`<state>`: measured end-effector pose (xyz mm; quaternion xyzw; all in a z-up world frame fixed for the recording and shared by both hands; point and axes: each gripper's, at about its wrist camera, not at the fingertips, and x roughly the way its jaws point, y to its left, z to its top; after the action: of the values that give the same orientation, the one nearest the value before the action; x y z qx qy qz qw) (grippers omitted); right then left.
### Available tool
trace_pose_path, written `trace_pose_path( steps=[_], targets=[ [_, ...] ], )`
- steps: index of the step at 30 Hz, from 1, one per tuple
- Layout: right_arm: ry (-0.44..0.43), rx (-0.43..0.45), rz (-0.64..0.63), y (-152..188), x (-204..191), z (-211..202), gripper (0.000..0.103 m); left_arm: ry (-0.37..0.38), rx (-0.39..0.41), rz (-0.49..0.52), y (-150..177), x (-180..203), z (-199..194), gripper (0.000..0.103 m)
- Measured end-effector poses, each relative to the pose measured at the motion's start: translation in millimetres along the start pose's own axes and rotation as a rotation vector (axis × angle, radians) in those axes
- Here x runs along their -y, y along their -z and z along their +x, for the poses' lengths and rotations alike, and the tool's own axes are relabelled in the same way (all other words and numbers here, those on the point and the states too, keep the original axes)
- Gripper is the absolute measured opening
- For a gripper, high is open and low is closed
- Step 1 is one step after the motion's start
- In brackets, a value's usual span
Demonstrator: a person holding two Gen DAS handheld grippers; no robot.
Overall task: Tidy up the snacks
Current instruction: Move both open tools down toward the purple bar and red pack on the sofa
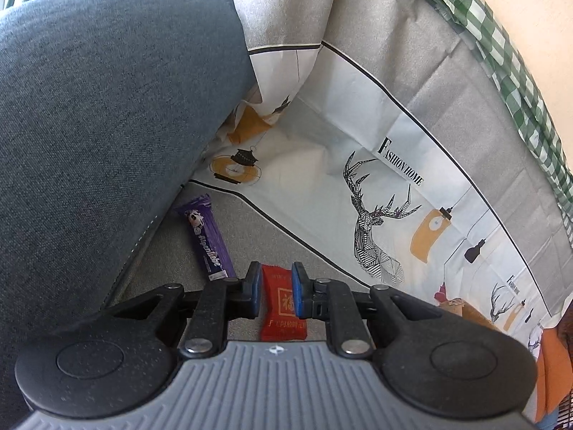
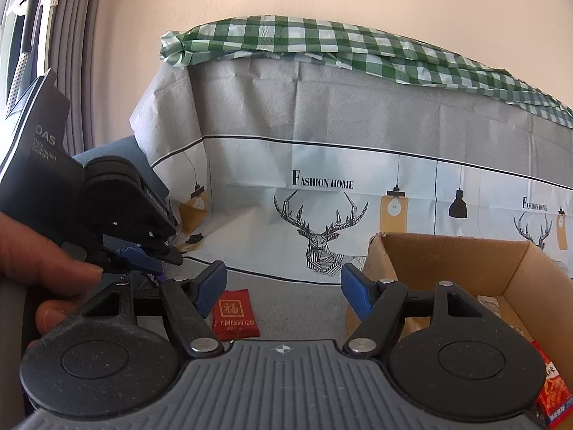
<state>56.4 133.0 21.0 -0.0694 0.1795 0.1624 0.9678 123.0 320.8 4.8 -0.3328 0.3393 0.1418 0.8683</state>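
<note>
So the left gripper (image 1: 275,288) has its blue pads either side of the red snack packet (image 1: 283,304) on the grey cover (image 1: 172,251), fingers slightly apart, not clearly squeezing it. A purple candy bar (image 1: 207,238) lies just left. Right gripper (image 2: 283,288) is spread wide, with the cardboard box (image 2: 465,261) on its right.

Left wrist view close, angled down at red packet (image 1: 283,304), right wrist view level toward deer-print cloth (image 2: 322,197), both share these
</note>
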Motion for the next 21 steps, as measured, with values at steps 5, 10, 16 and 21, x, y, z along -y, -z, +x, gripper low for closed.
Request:
trace_pose_path(
  steps=[5,10,16,21],
  targets=[
    [-0.005,-0.021,-0.005,6,-1,3,0.071,0.001,-0.009,-0.024,0,-3,2,0.018],
    [-0.065,-0.042,0.006,8,3,2,0.05,0.004,-0.02,-0.09,-4,-14,7,0.018],
    [-0.096,-0.095,0.009,0,8,8,0.042,0.015,-0.021,-0.215,-10,-32,9,0.018],
    [-0.112,-0.223,0.022,-2,-4,50,0.061,0.027,-0.026,-0.25,-12,-35,9,0.018]
  ],
)
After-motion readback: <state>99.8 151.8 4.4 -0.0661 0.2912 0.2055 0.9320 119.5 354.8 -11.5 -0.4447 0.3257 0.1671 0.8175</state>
